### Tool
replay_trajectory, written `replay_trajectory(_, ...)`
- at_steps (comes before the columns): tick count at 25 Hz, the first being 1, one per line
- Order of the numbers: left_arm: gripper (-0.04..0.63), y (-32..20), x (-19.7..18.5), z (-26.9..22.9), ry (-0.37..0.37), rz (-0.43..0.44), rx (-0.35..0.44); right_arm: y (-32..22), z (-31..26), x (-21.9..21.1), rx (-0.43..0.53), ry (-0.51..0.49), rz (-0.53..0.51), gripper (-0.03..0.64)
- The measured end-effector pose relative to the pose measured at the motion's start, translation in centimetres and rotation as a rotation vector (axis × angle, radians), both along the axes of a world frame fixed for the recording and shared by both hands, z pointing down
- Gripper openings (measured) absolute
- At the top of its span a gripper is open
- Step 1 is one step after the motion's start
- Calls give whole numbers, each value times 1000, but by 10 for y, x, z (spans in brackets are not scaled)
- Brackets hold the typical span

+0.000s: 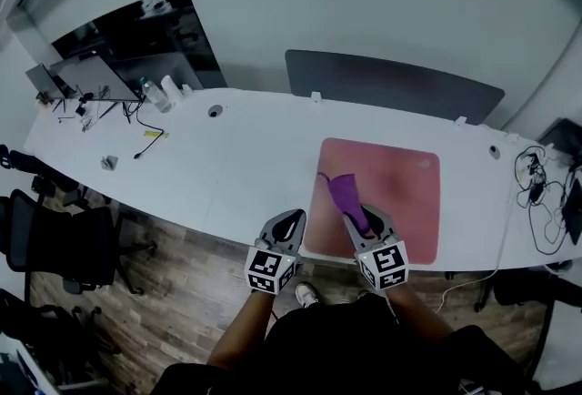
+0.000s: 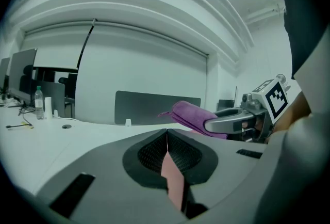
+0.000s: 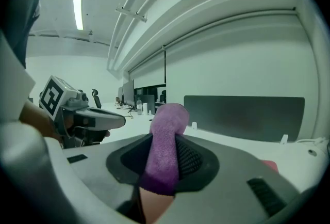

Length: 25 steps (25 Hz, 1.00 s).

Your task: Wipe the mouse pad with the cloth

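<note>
Right gripper [image 1: 367,220] clamps the purple cloth [image 1: 346,195] over the pink mouse pad [image 1: 400,193] on the white desk [image 1: 245,156], with the left gripper [image 1: 289,226] beside it, jaws together and empty.

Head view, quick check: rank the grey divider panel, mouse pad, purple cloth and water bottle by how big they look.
1 and 2, tied: mouse pad and divider panel. They cover about the same area, too close to rank.
3: purple cloth.
4: water bottle, which is also the farthest from the camera.
</note>
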<state>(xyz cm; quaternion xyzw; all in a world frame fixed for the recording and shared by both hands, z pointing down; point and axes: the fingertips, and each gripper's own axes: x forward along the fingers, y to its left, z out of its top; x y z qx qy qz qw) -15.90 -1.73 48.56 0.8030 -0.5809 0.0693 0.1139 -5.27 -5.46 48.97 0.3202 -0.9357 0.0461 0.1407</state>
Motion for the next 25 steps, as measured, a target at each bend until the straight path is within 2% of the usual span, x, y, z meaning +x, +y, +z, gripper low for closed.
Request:
replay_trajectory(6,21,-9,13,10,7,61,-16,-3,6,16,-9,18,64,130)
replay_trajectory(14,21,-34,30,3,-18,82,-35,-25,2,28,-2,11,67,130)
replay_trajectory(25,20,-69,58,1,-43,69,-44,-58,-4,46,-5,-33,55,130)
